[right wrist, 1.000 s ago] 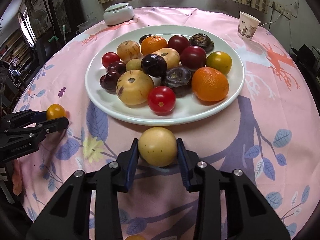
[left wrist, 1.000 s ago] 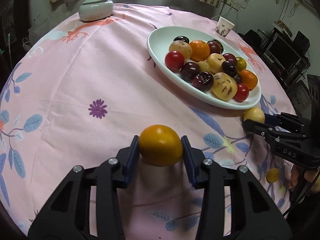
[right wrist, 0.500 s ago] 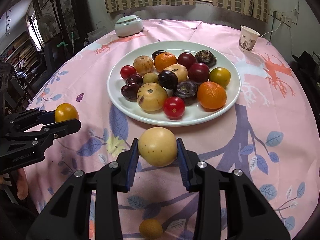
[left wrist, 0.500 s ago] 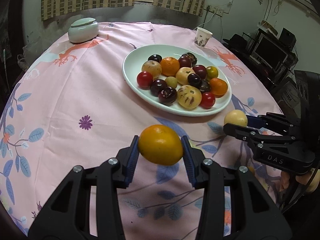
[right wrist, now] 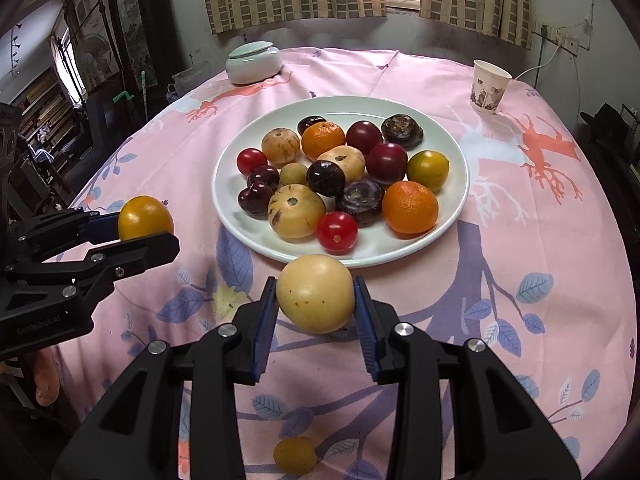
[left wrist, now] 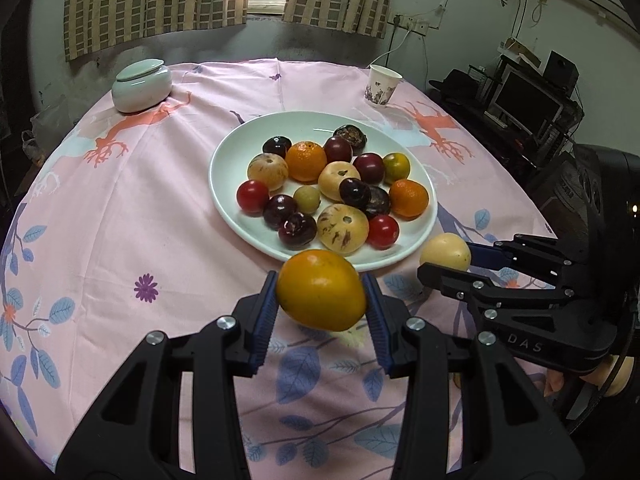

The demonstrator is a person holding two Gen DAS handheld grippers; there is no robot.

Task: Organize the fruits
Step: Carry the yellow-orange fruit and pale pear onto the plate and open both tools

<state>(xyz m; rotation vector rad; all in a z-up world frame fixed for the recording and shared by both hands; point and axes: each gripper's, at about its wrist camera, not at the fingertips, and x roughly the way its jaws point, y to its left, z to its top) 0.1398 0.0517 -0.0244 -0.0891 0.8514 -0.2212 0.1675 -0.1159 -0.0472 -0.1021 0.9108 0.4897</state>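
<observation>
Left gripper (left wrist: 321,306): pinching an orange fruit (left wrist: 321,290) between its blue pads, held above the cloth just short of the plate's near rim.

Right gripper (right wrist: 315,307): pinching a pale yellow fruit (right wrist: 315,293) between its pads, likewise held in the air just before the plate's near edge.

Plate (right wrist: 448,152): white, oval, at the middle of the table, heaped with fruit. Contents seen from the right wrist: two oranges, the nearer (right wrist: 409,207) at the right side; two red tomatoes, one (right wrist: 337,232) at the near rim; several dark plums; three pale speckled fruits, the largest (right wrist: 296,211) near the front; a yellow-green fruit (right wrist: 427,169) at the right; a small green fruit in the middle.

Small yellow fruit (right wrist: 295,454): lying on the cloth below the right gripper, well apart from the plate.

Tablecloth (left wrist: 140,208): pink, printed with blue leaves and coral branches, over a round table.

Lidded bowl (left wrist: 141,85): pale green, far left of the table.

Paper cup (left wrist: 382,85): upright, far right, beyond the plate.
</observation>
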